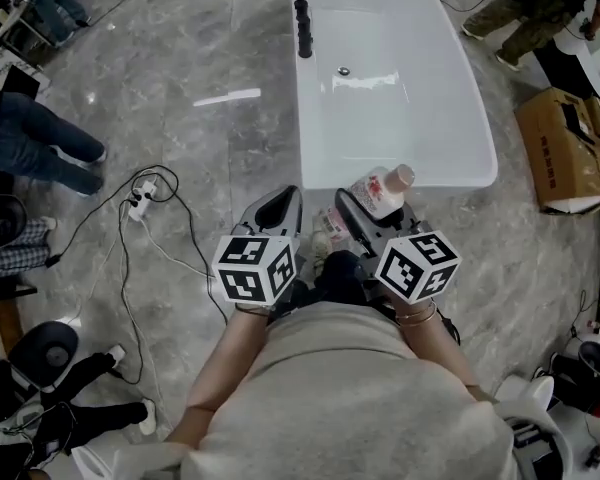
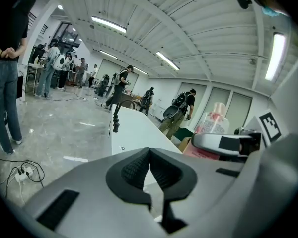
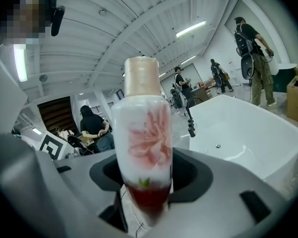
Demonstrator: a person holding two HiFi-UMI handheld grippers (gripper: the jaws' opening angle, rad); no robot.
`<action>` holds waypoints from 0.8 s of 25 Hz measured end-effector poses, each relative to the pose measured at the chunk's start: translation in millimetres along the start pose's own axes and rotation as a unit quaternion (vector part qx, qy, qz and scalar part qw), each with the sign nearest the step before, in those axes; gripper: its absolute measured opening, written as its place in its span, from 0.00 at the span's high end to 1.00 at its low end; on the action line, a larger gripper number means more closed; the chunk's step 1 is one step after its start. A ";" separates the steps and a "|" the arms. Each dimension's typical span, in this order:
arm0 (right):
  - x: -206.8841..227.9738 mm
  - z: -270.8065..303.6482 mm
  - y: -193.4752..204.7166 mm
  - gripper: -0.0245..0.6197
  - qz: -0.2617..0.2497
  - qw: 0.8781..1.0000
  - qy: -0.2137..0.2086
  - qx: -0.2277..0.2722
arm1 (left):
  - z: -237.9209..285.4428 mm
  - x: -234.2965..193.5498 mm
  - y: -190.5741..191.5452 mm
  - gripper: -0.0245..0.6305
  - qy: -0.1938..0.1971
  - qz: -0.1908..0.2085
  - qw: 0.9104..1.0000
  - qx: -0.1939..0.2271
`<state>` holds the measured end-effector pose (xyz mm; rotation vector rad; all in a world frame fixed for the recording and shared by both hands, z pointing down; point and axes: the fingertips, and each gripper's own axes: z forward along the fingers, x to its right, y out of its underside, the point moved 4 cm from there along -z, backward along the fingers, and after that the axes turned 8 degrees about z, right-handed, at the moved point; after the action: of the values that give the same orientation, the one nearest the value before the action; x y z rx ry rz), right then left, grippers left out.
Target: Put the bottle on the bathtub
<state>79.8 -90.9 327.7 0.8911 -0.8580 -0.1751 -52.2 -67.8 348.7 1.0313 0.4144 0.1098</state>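
Right tongs clamp a flower-printed bottle, its cap aimed at the near rim of the bathtub. Left tongs are closed, empty, alongside. Both tilt slightly down. Open floor lies left.

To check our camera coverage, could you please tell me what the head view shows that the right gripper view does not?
Only the head view: a power strip with its cables lying on the floor.
Only the right gripper view: the ceiling lights, and a person in black with hands clasped behind the back.
Both: the right tongs closed on the flower-printed bottle, the white bathtub and its black faucet.
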 end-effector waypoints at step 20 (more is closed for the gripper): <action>50.4 78.8 -33.5 0.61 0.001 0.996 -0.049 -0.070 | 65.2 -38.2 -8.6 0.95 -0.066 -0.052 0.996 -0.021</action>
<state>63.2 -184.0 358.2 0.7543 -0.9259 -0.2757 -63.1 -135.8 381.1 0.9669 0.3442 -0.0429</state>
